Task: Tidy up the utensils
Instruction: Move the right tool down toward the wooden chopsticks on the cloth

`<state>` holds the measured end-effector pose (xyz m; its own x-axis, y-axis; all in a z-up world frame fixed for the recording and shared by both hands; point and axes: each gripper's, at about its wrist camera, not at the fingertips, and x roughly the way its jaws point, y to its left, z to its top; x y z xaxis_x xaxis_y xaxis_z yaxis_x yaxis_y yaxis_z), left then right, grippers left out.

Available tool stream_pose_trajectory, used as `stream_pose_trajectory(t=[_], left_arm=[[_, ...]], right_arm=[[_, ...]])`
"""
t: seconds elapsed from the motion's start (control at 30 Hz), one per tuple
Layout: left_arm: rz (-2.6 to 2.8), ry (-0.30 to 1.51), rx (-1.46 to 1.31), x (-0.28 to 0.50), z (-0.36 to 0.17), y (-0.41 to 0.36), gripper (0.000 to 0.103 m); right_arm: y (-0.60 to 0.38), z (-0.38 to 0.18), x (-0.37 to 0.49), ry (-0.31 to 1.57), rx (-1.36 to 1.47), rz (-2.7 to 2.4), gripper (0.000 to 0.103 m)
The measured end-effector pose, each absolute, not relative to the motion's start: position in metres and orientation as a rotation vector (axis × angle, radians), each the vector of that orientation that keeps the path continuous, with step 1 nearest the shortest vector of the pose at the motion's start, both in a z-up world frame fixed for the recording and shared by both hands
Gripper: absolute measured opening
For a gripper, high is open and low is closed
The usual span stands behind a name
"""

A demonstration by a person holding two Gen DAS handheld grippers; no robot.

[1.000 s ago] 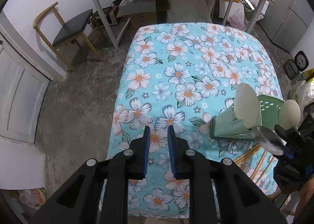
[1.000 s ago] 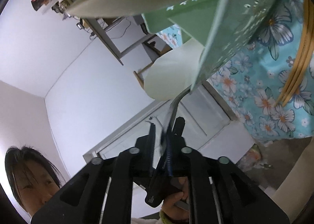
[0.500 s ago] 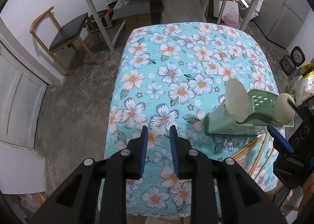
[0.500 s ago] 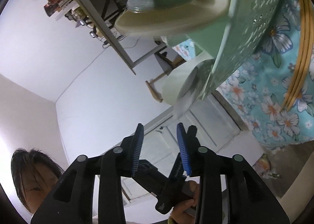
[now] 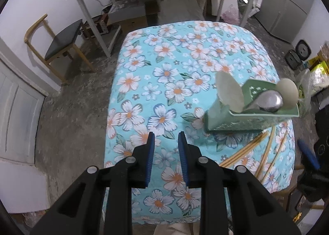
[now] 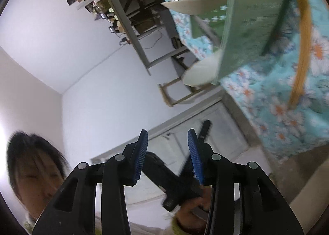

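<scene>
- The green utensil caddy (image 5: 246, 117) sits at the frame's right on the floral tablecloth (image 5: 185, 49) — a metal spoon (image 5: 269, 101) inside, chopsticks (image 5: 242, 150) below.
- The right gripper (image 6: 167, 152) has just opened — empty.
- The left gripper (image 5: 164, 152) stands slightly apart, empty.

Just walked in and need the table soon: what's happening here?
A person is sorting utensils into a green holder on the floral tablecloth. A metal spoon and two pale spoons stand in it. The right tool has just opened and is empty; the left tool hovers empty too. Chopsticks lie beside the holder.
</scene>
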<state>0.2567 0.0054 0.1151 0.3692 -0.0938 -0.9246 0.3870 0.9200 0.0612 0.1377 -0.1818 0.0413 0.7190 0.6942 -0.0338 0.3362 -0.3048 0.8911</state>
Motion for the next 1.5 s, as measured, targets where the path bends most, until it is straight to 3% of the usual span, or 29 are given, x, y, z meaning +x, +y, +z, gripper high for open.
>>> stream_pose_trajectory(t=[0.27,0.53,1.03,1.5], left_arm=[[-0.465,1.131,0.408,0.226,0.098,-0.02,0.022],[-0.611,1.151,0.531,0.192,0.069,-0.036,0.022],[-0.714,1.185,0.608,0.17,0.044,-0.042,0.022],[-0.746,1.196,0.573,0.161,0.041,-0.051,0.022]], right_arm=[[-0.188,0.023,0.071,1.0,1.718,0.142,0.04],[-0.213,0.013,0.04,1.039,1.484,-0.162,0.031],[-0.219,-0.008,0.071,1.164,0.998,-0.54,0.025],[-0.23,-0.032,0.101,1.182,0.946,-0.562,0.01]])
